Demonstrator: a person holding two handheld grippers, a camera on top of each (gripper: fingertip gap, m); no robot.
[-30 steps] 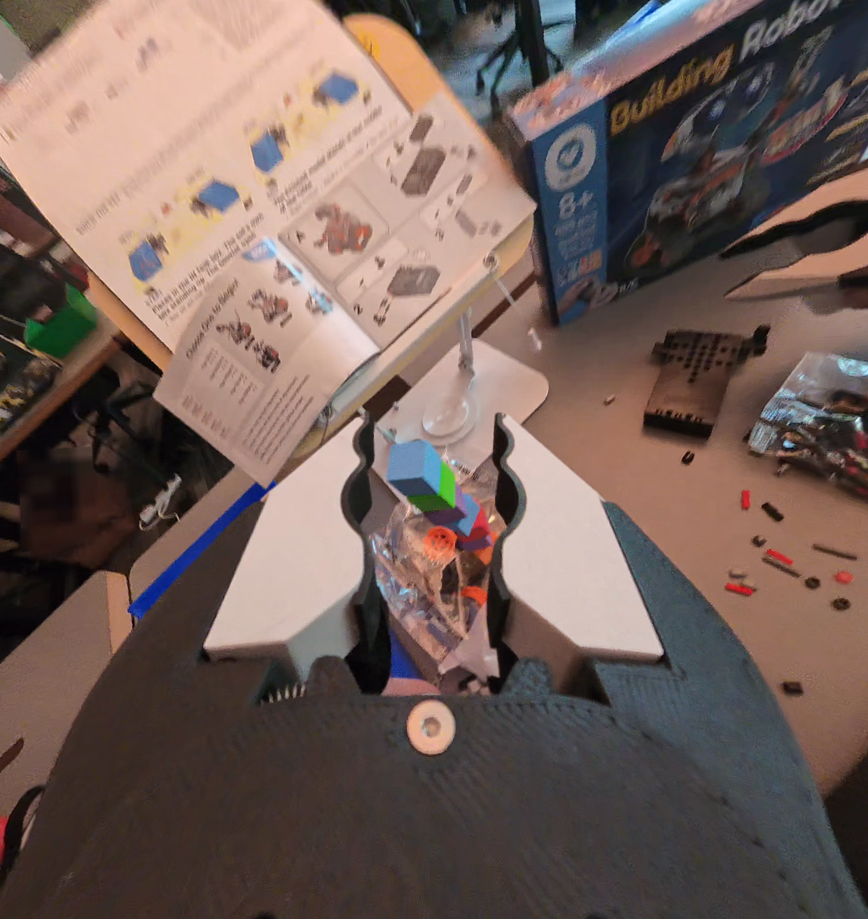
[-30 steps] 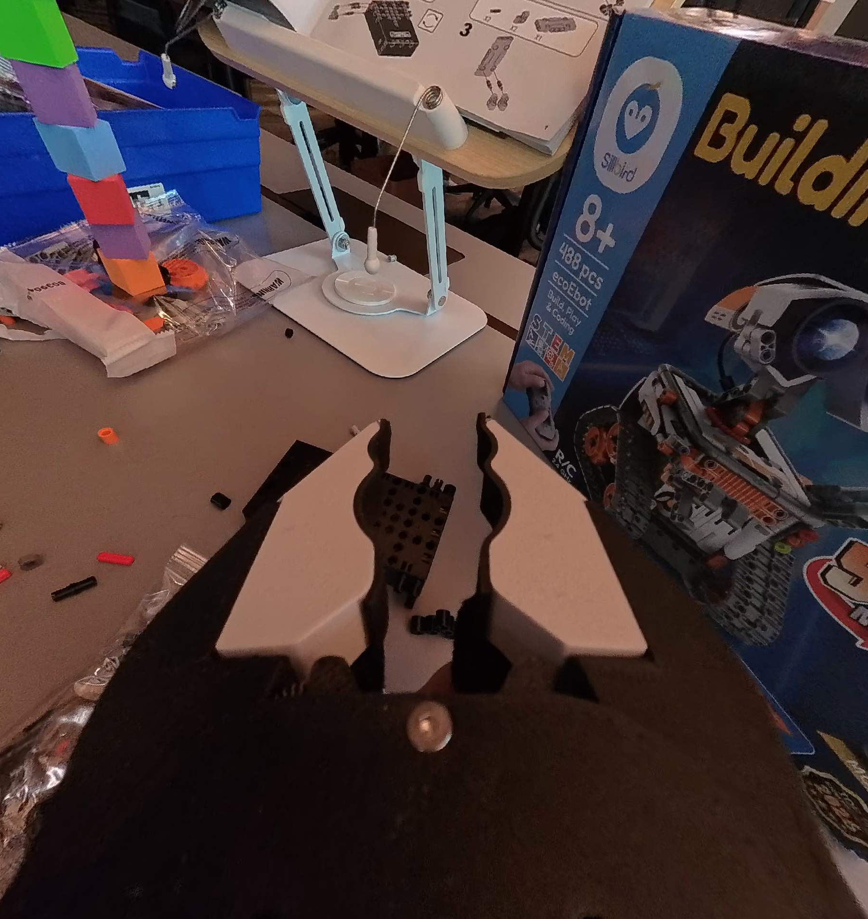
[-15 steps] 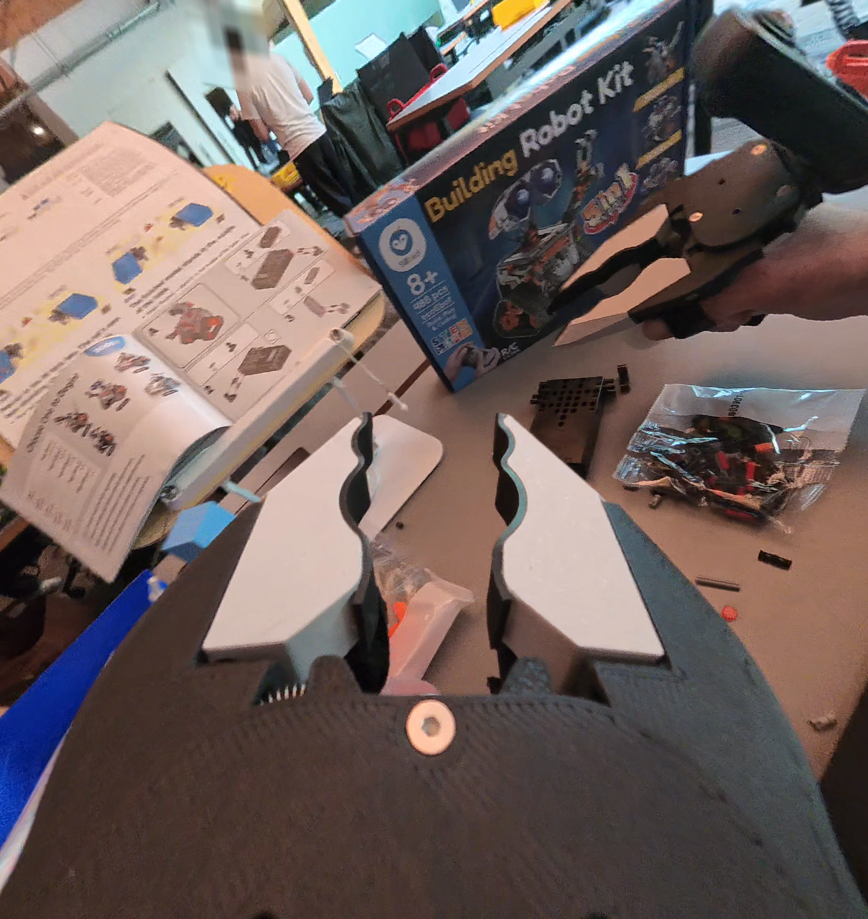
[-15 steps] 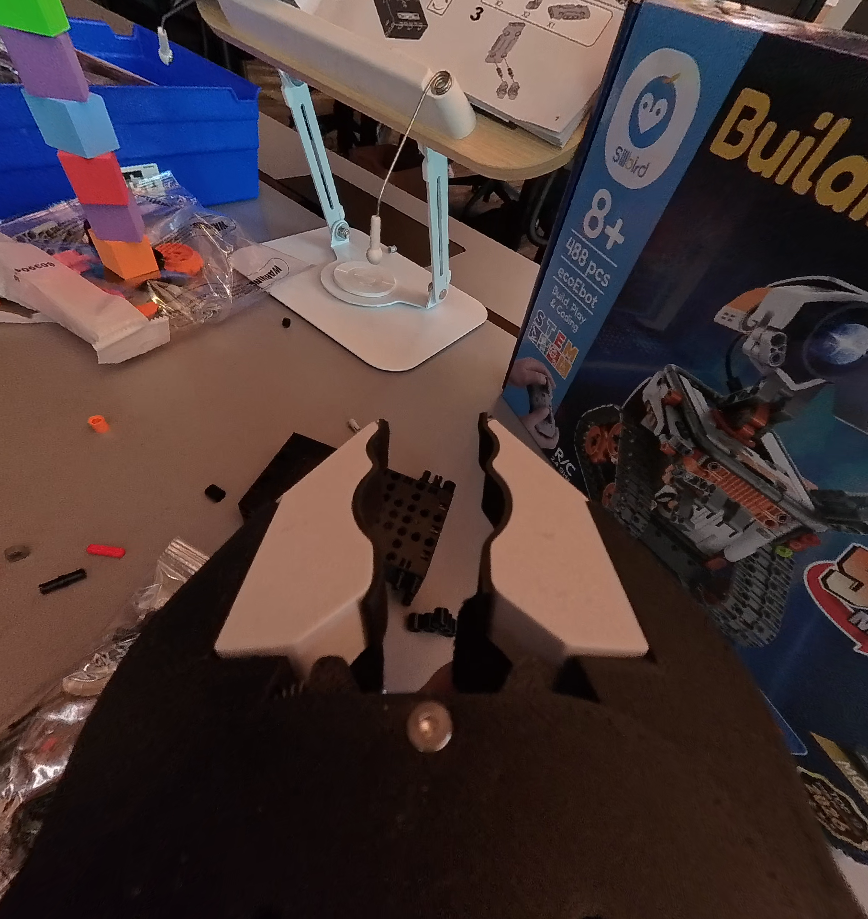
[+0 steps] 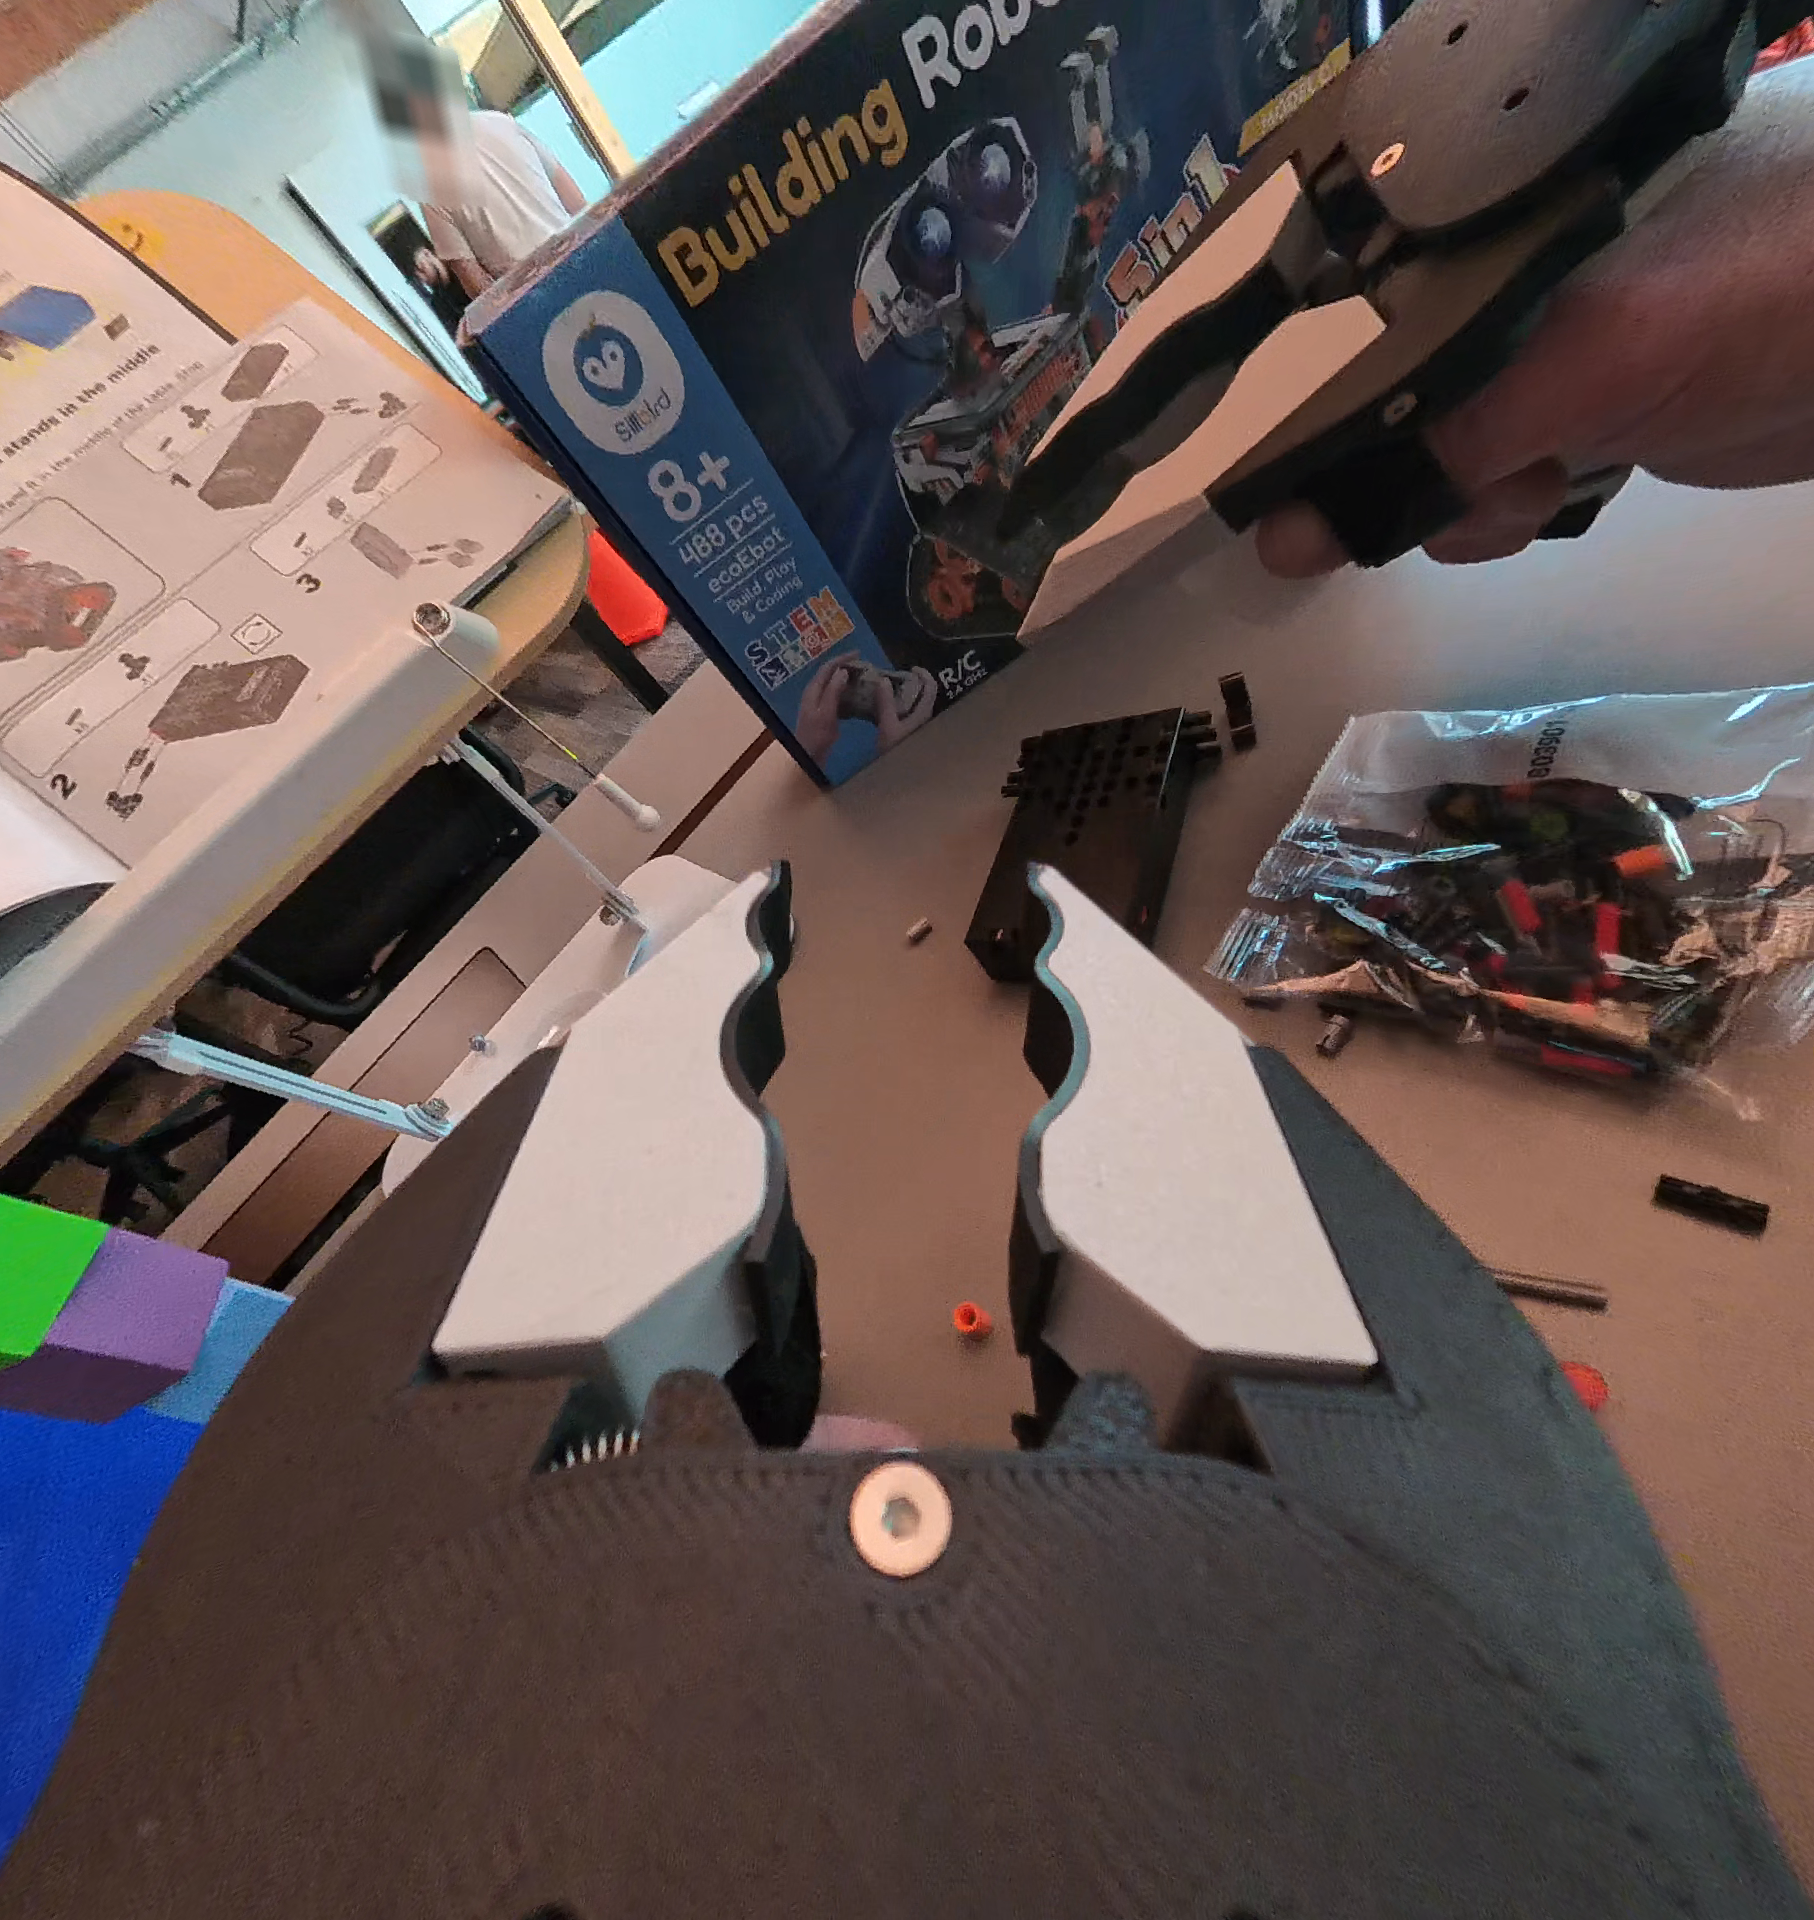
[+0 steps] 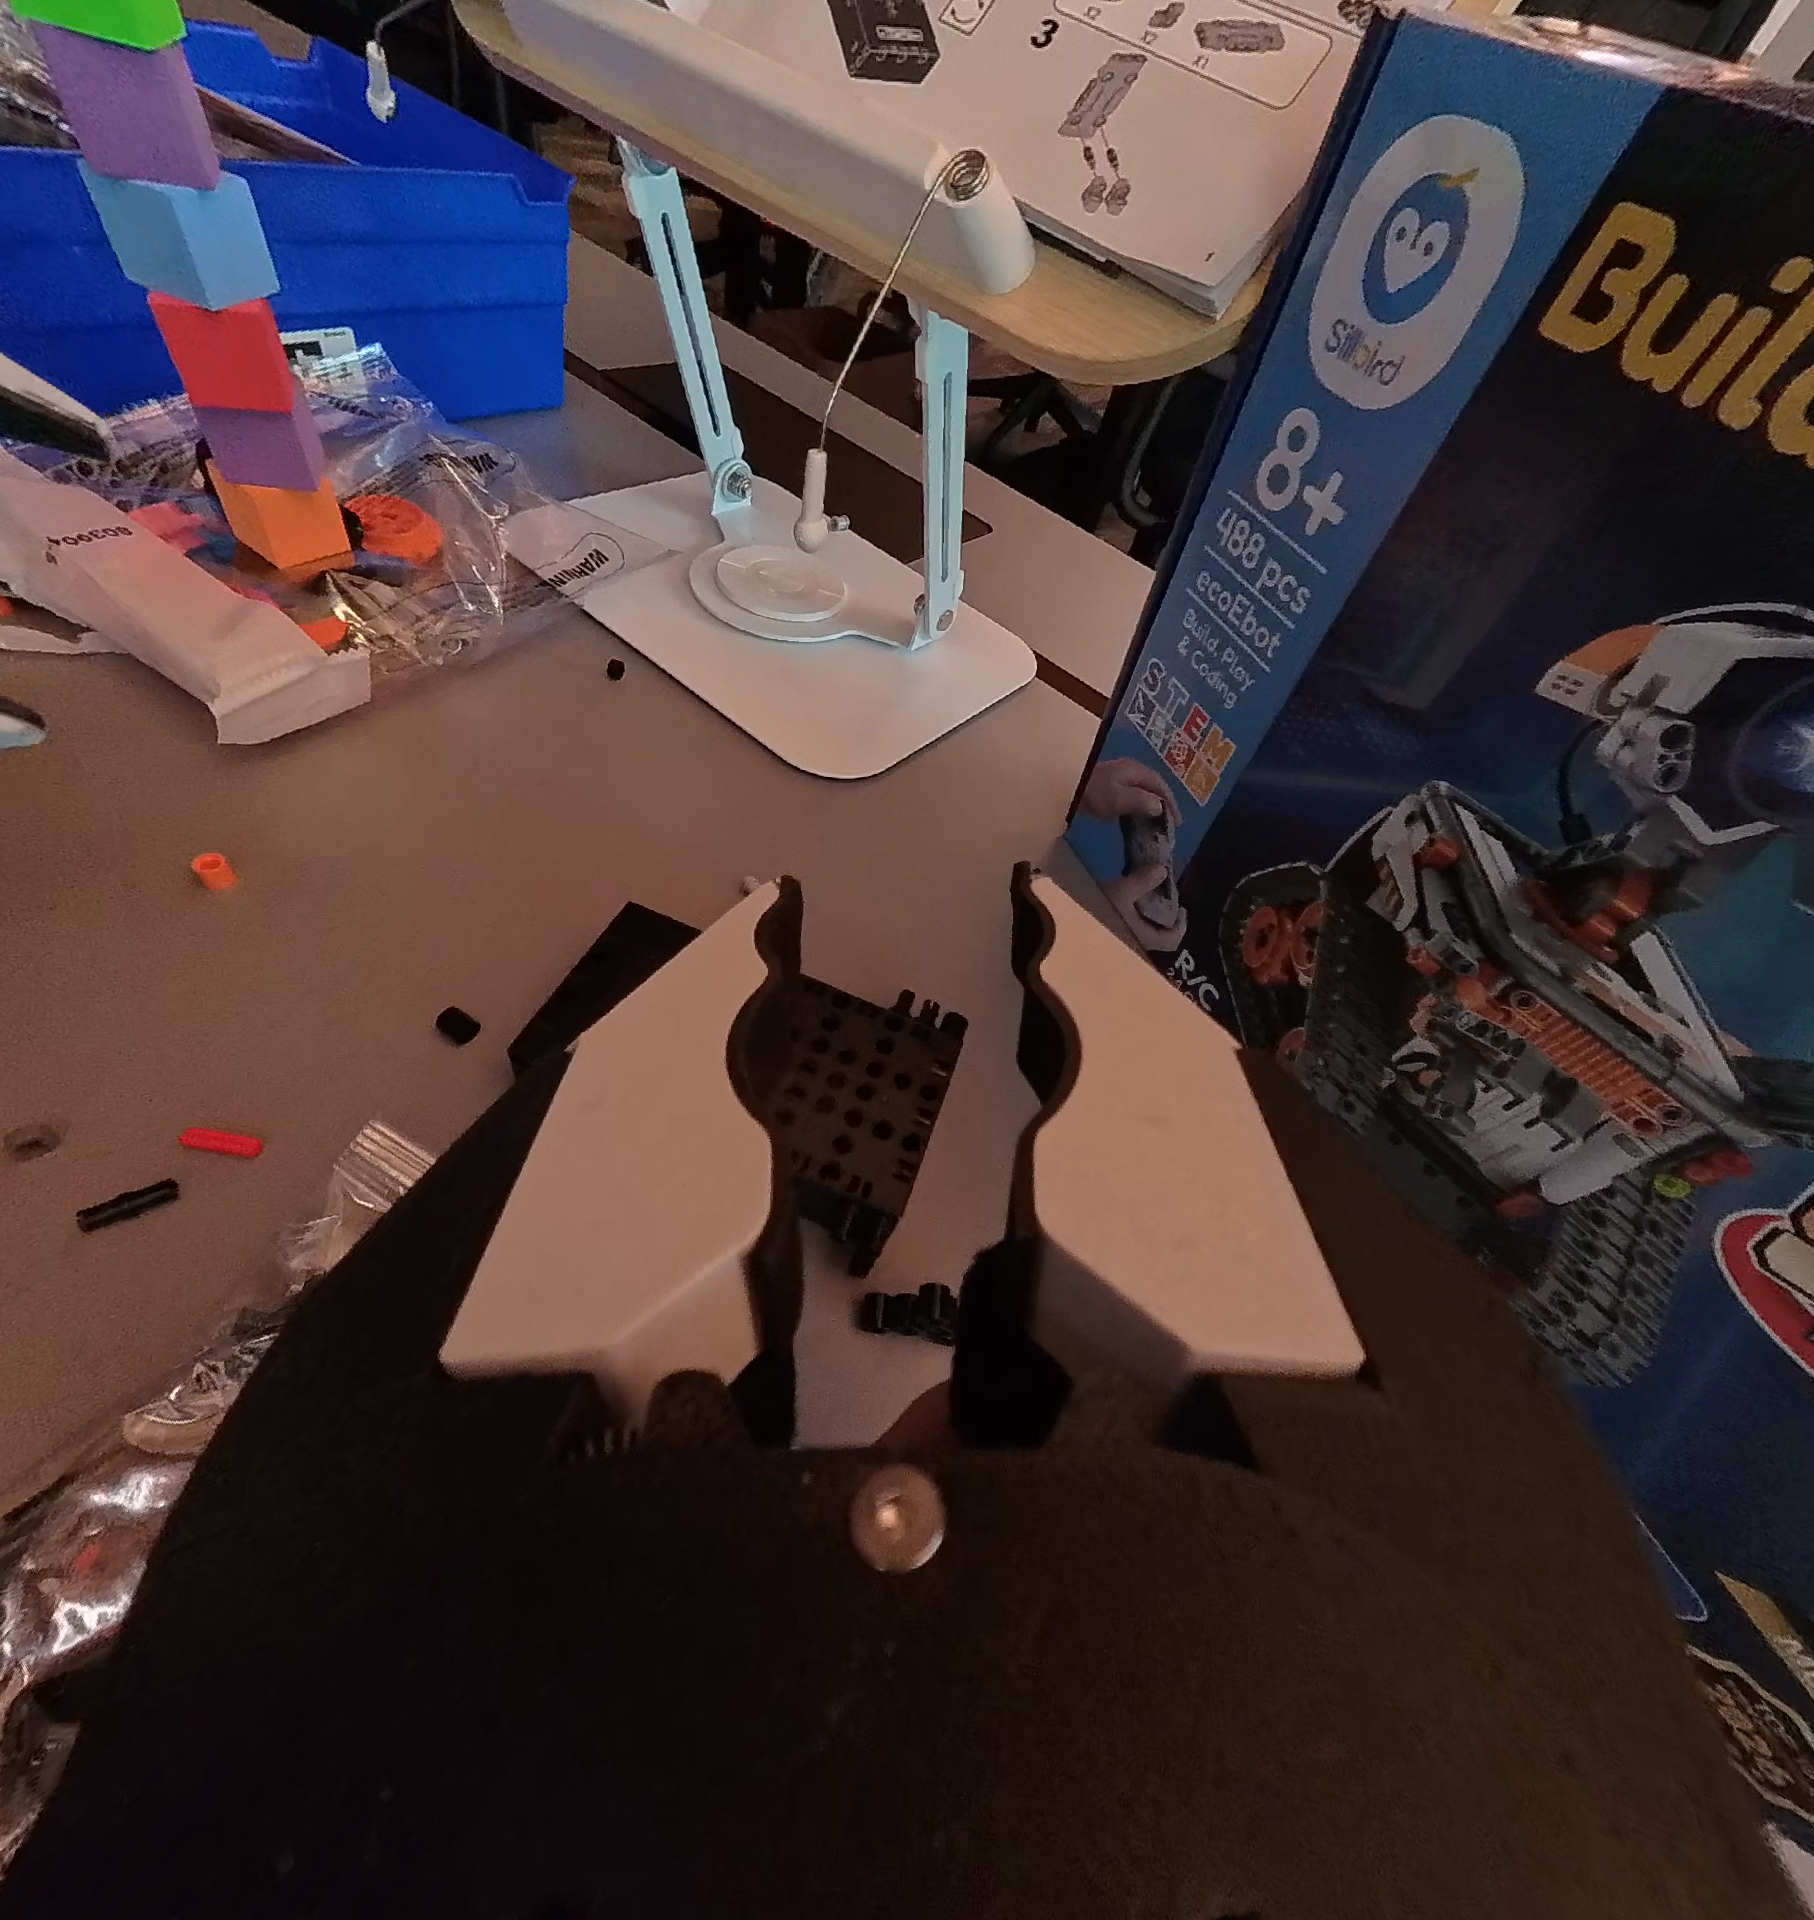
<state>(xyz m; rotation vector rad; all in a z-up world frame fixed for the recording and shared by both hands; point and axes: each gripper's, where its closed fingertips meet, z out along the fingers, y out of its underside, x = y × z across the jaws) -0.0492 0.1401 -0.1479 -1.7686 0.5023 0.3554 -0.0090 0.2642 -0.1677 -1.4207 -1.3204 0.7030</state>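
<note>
- While its two fingers stand spread with bare tabletop (image 5: 1038, 665) between them, the left tool (image 5: 905, 904) grips nothing; a tiny orange bead (image 5: 971, 1317) lies in the gap near the finger roots.
- Just ahead of its right fingertip lies a black perforated block (image 5: 1100, 821), with a small tan peg (image 5: 918, 930) beside it on open surface.
- To the right of that block sits a clear bag of small parts (image 5: 1547, 894), and loose black pins (image 5: 1710, 1205) lie nearer the tabletop's right side.
- On the left, a white book stand (image 5: 259, 790) holding an open instruction booklet (image 5: 155, 499) overhangs the tabletop edge, and its base sits just beside the left finger.
- At the back a blue building-kit box (image 5: 737, 499) stands upright and closes off that side.
- Seen in the right wrist view, the right tool (image 6: 898, 894) is also spread and empty, hovering over the black perforated block (image 6: 861, 1091); a small black connector (image 6: 908, 1311) lies near its finger roots.
- Close along its right side rises the kit box (image 6: 1505, 727); the stand's base (image 6: 830, 665) lies ahead.
- Farther left stand a leaning stack of coloured blocks (image 6: 228, 343) on torn bags (image 6: 155, 603), with a blue bin (image 6: 383, 260) behind.
- Open tabletop lies between these and the right tool, dotted with an orange bead (image 6: 214, 870) and red and black pins (image 6: 126, 1205).
</note>
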